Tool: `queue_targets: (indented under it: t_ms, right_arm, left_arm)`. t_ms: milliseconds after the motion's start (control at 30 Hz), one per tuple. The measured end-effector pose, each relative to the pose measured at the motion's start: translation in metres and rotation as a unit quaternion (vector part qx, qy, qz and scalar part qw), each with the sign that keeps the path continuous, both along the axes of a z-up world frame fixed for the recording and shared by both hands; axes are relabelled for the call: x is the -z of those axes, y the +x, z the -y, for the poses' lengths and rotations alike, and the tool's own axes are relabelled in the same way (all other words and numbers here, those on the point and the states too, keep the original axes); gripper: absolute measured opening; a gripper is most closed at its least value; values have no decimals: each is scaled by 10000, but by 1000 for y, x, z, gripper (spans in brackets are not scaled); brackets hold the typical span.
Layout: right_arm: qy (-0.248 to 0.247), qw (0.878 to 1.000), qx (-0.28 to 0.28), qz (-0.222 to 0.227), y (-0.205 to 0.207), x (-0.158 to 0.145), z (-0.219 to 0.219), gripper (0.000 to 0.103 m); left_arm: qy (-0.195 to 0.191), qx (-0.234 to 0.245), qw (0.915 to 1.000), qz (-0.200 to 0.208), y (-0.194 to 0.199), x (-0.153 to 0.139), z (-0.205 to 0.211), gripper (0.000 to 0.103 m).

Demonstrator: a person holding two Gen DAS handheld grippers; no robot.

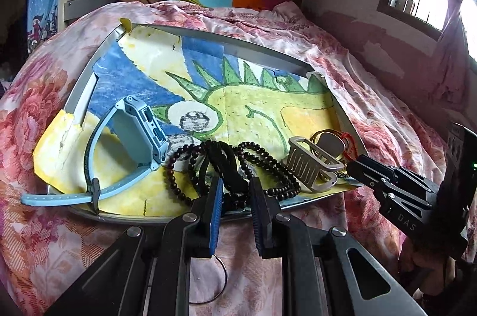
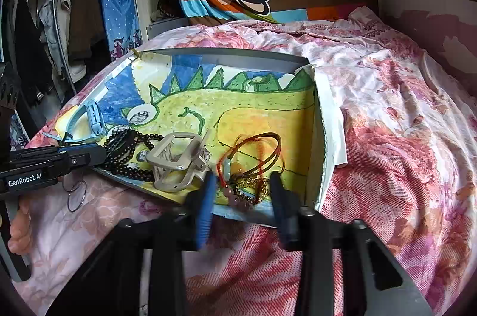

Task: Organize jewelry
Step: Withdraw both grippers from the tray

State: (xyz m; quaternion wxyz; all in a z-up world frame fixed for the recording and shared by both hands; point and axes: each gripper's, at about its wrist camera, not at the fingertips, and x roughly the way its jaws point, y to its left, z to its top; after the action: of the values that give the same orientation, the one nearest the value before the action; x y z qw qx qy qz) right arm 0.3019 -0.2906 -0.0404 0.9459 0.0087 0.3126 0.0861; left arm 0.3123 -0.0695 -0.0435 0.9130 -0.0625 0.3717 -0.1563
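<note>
Jewelry sits on the tray (image 1: 262, 49); my left gripper (image 1: 235, 190) pinches black cord, right gripper (image 2: 243, 190) open over red bracelets (image 2: 253, 155).

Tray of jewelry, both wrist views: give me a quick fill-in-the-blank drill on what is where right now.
1. The watch at the tray's left end is light ____.
2. The left gripper is shut on a dark ____ item among the beads.
3. The drawing lining the tray shows a green-spiked ____.
4. The right gripper stands ____ around the red cord bracelets.

Missing words: blue; black; dinosaur; open
</note>
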Motion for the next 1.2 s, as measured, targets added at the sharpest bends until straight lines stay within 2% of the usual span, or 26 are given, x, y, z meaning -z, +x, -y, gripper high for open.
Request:
queue_targets:
  t_ms: [133, 233, 300, 367, 467, 600, 700, 800, 900, 1200]
  right_arm:
    - [-56, 9999, 55, 115, -7, -9, 4, 46]
    - [-39, 9996, 103, 241, -15, -20, 7, 56]
    - [-5, 9994, 115, 332, -20, -28, 9, 59]
    - [23, 9991, 99, 424, -27, -37, 10, 61]
    - [41, 9983, 27, 586, -41, -50, 12, 70]
    - [-58, 9965, -84, 829, -65, -63, 13, 79]
    - [-123, 9950, -178, 973, -85, -72, 12, 85]
    - [-169, 9928, -301, 1151, -111, -79, 9, 92]
    - [-194, 9904, -415, 1306, -133, -85, 4, 93]
    - [-110, 9880, -595, 1423, -183, -93, -9, 94]
  left_arm:
    - [95, -73, 9999, -4, -5, -8, 2, 18]
    - [39, -136, 9999, 83, -13, -17, 1, 30]
    - [-53, -229, 9996, 155, -20, -24, -3, 49]
    - [-127, -364, 9988, 307, -30, -32, -5, 62]
    - [-82, -512, 9973, 524, -43, -44, -6, 71]
    - [130, -661, 9931, 958, -69, -62, -1, 94]
    - [198, -743, 9896, 1215, -88, -72, 1, 101]
    - [290, -822, 9859, 1430, -109, -79, 0, 102]
    - [454, -889, 9818, 1616, -129, -84, 0, 103]
    - [635, -962, 9786, 1705, -193, -82, -17, 103]
